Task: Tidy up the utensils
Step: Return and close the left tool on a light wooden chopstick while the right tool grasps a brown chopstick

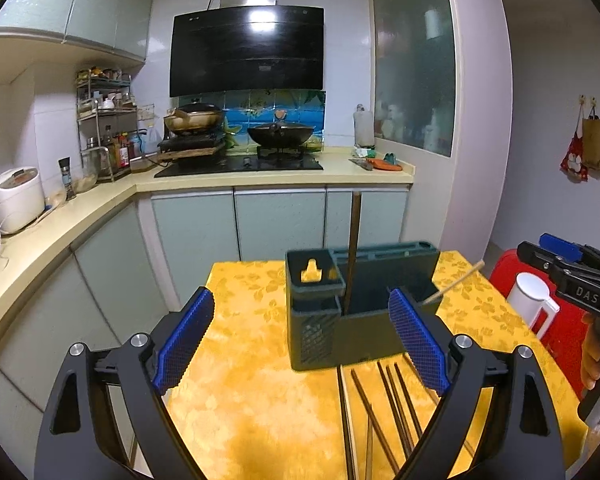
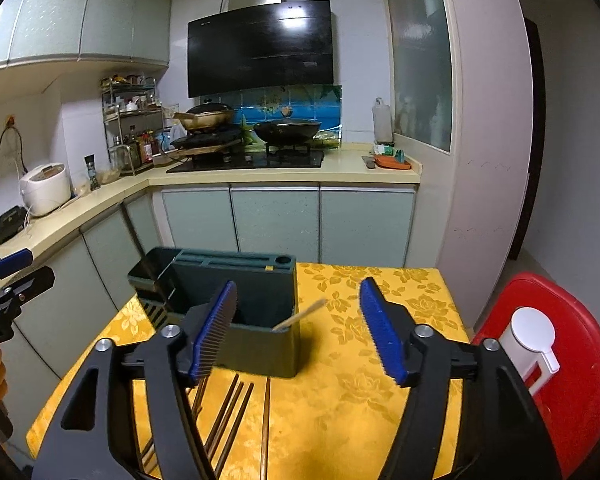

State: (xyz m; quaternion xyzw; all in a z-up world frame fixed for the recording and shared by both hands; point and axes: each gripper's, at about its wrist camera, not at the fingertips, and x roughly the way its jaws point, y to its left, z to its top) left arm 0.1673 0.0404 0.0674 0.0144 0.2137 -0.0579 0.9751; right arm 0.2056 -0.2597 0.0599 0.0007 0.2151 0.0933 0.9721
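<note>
The loose chopsticks (image 1: 396, 408) run off the bottom edge — their near ends cut off; the pale chopstick (image 2: 300, 315) is blurred, its lower end hidden inside the holder (image 2: 256, 312).

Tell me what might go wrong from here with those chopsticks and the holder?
The pale chopstick leans out over the corner of the green holder; a bump might tip it out. The dark chopsticks lie close together on the yellow tablecloth, so either open tool might catch two or slide them toward the near edge.
</note>
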